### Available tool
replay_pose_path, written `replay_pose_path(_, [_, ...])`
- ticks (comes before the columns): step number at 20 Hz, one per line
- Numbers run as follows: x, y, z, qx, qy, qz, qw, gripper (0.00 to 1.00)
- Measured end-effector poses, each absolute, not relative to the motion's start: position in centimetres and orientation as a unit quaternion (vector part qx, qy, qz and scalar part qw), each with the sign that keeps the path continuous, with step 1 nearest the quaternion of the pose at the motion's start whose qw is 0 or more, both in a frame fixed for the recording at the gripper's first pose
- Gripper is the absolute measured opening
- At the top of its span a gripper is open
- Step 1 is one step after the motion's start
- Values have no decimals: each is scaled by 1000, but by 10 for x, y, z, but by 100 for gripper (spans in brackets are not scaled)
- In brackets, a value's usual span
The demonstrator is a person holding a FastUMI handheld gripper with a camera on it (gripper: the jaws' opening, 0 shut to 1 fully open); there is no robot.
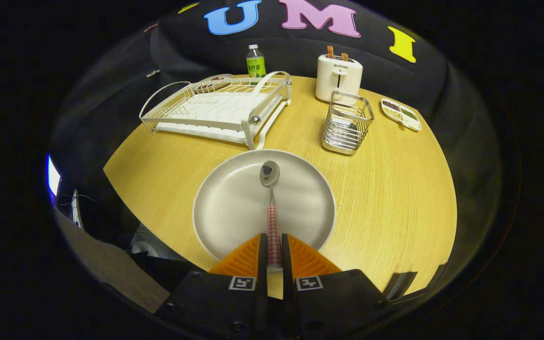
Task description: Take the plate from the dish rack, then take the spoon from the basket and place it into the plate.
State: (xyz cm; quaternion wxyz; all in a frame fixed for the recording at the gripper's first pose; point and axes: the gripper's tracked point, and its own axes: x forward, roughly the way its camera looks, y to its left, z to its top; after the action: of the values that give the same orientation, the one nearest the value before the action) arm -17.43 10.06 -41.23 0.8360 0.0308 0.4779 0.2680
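A round off-white plate [234, 208] lies flat on the wooden table, just ahead of my fingers. My gripper [273, 252] is shut on the red-and-white checked handle of a spoon [270, 189]. The spoon points straight forward over the plate, and its metal bowl hangs above the plate's middle. I cannot tell whether the bowl touches the plate. Beyond the plate to the right stands the wire basket [347, 123]. The white dish rack [217, 108] sits beyond the plate to the left, with no plate in it.
A white toaster [338, 76] with bread slices stands behind the basket. Behind the rack is a green-labelled bottle [255, 62]. A small divided dish [401, 114] lies at the table's far right. The table's curved edge runs close on my left and right.
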Motion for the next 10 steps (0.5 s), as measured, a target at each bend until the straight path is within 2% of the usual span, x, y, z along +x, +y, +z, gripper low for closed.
replay_pose_path(2, [-175, 100, -413, 29, 481, 258, 838, 20])
replay_pose_path(3, [-172, 100, -410, 34, 478, 254, 840, 28])
replay_pose_path(6, [-163, 99, -405, 48, 469, 241, 848, 62])
replay_pose_path(7, [-161, 99, -403, 50, 468, 238, 849, 77])
replay_pose_path(8, [-159, 99, -398, 53, 464, 237, 852, 83])
replay_pose_path(9, [-156, 98, -391, 58, 459, 233, 856, 96])
replay_pose_path(10, [-154, 97, -384, 65, 453, 230, 859, 99])
